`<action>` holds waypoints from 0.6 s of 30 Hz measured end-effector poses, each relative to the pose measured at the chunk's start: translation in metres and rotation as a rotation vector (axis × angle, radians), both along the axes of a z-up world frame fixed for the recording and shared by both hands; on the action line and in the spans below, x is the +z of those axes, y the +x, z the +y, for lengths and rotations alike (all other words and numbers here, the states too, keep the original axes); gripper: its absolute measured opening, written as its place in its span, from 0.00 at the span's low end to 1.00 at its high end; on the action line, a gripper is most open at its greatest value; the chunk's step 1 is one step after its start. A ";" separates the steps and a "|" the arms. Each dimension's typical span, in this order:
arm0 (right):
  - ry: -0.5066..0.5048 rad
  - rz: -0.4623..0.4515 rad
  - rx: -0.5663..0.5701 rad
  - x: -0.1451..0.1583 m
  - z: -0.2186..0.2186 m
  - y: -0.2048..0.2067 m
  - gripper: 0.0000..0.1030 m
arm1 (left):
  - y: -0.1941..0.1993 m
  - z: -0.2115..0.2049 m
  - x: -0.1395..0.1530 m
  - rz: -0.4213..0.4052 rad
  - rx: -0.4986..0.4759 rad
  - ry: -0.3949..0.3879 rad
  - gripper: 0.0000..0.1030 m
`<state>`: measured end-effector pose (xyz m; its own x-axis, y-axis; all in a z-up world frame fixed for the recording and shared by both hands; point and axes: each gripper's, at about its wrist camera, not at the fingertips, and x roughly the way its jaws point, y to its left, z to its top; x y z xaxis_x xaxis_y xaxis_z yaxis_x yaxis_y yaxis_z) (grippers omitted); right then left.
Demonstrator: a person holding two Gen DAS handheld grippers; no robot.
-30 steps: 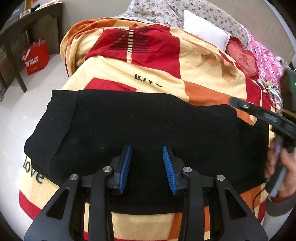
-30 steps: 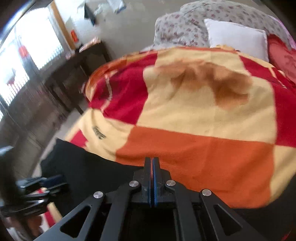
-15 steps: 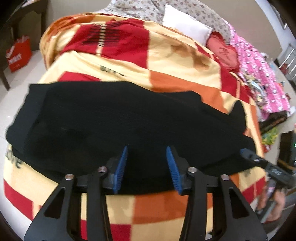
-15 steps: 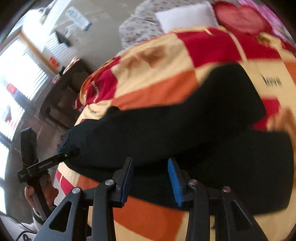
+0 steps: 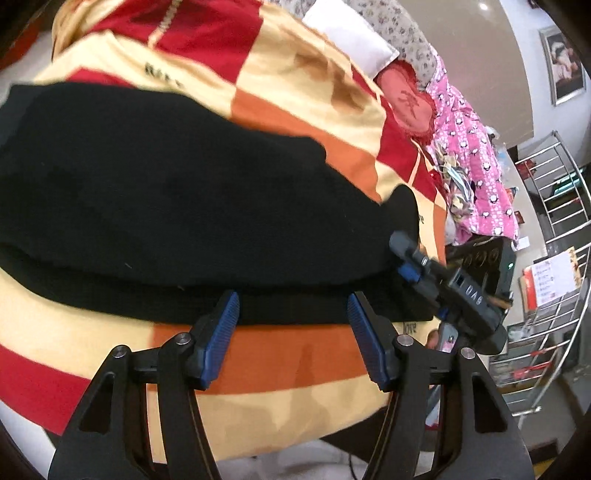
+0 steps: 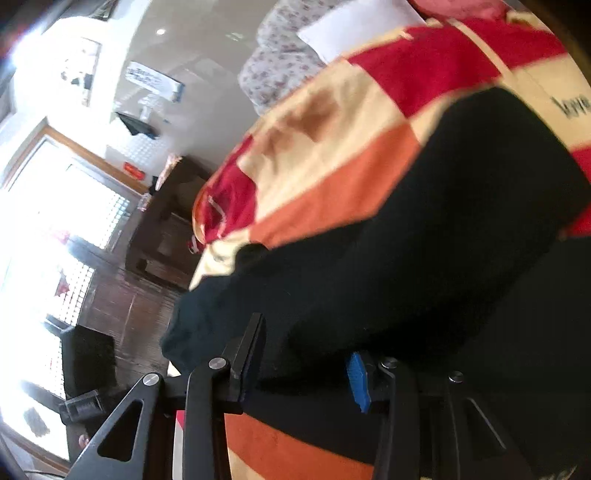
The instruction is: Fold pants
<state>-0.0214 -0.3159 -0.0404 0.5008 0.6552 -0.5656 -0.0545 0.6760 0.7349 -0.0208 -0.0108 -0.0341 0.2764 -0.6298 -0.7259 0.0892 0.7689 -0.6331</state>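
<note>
Black pants [image 5: 177,206] lay doubled on the checked blanket [image 5: 303,122]; left gripper [image 5: 291,325] and right gripper [image 6: 306,354], both empty, were spreading at the pants' near edge.

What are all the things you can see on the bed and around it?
pants: one, black, lying folded across the near end of the blanket.
blanket: one, red, orange and cream checks, covering the bed.
pillow: one, white, at the far end of the bed.
flowered cover: one, grey with small flowers, behind the pillow.
pink cloth: one, pink with small printed figures, along the right side of the bed.
metal rack: one, silver, right of the bed.
dark wooden table: one, brown, by the window.
left gripper: one, black with blue fingers, opening, nothing between them.
right gripper: one, black with blue fingers, opening at the pants' edge.
</note>
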 end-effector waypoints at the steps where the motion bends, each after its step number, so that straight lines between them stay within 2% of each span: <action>1: 0.008 -0.002 -0.003 0.002 0.000 0.002 0.39 | 0.002 -0.001 -0.003 0.018 0.012 -0.007 0.59; 8: 0.031 -0.013 0.001 0.009 -0.001 0.013 0.39 | 0.015 -0.002 -0.011 0.076 0.091 -0.039 0.59; 11: 0.035 -0.012 0.001 0.010 -0.001 0.014 0.39 | 0.018 -0.003 -0.008 0.073 0.108 -0.060 0.59; 14: 0.052 0.005 -0.005 0.005 -0.007 0.011 0.39 | 0.024 -0.001 -0.007 0.053 0.143 -0.064 0.59; 18: 0.049 0.031 -0.049 -0.007 -0.018 0.009 0.39 | 0.033 -0.001 -0.016 0.081 0.170 -0.069 0.59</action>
<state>-0.0128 -0.3335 -0.0479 0.5156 0.6574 -0.5496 0.0015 0.6407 0.7678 0.0123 -0.0122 -0.0500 0.3256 -0.6276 -0.7072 -0.0918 0.7234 -0.6843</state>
